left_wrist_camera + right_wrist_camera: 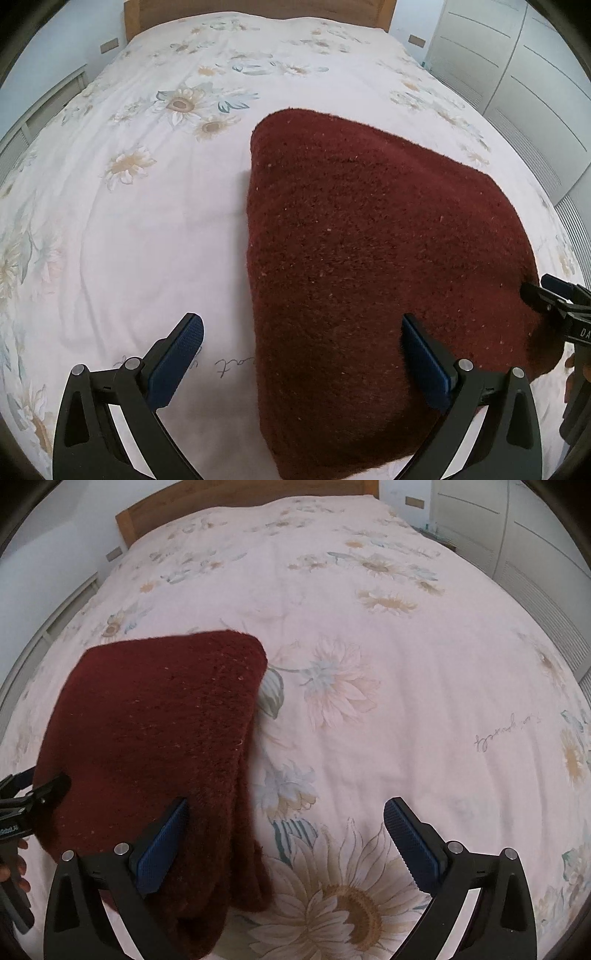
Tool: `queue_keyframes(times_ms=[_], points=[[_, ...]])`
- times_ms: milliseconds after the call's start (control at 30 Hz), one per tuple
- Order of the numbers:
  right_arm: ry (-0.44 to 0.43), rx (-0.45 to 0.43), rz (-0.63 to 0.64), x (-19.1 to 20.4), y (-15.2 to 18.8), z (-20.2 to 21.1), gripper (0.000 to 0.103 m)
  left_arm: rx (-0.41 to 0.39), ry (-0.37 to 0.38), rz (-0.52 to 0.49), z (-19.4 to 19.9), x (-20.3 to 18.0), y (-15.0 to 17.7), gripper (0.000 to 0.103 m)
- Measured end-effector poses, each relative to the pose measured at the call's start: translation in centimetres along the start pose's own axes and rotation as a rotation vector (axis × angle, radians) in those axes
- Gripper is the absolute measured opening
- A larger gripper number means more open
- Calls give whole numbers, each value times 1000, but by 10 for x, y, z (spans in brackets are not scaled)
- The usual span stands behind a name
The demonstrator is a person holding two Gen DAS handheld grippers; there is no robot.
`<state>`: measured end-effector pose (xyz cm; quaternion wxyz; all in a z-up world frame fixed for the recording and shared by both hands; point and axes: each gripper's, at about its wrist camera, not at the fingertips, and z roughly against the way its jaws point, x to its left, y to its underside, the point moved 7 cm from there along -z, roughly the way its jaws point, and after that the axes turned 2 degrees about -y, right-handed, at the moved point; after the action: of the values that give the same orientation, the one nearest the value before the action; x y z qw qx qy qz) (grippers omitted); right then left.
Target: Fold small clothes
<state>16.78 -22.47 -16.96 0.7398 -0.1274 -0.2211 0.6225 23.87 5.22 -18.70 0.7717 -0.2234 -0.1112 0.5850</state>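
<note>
Your left gripper (303, 332) hangs just above the bed with its fingers spread wide, gripping nothing; its right pad (424, 354) sits over the folded maroon sweater (369, 240), its left over bare sheet. Your right gripper (284, 819) is likewise released, fingers wide apart, the left pad (162, 845) against the sweater's edge. The sweater lies folded in a thick, fuzzy, rounded block on the flower-printed bedspread (129, 221), near its front. The cloth is coarse knit flecked with pale lint. A wooden headboard (236, 502) stands at the far end.
</note>
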Motion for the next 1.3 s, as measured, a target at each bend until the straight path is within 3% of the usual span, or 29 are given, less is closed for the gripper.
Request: queue_keyframes(times_ms=[333,633,1300], points=[[11,-127,35,9,-1,94,102,-129,-78,-3,86,0,-11,102],[28,-146,67,14,27,140,102,-212,-114,-29,157,-10,12,102],[51,-129,117,21,37,142,102,-191,-154,-10,159,-1,37,102]])
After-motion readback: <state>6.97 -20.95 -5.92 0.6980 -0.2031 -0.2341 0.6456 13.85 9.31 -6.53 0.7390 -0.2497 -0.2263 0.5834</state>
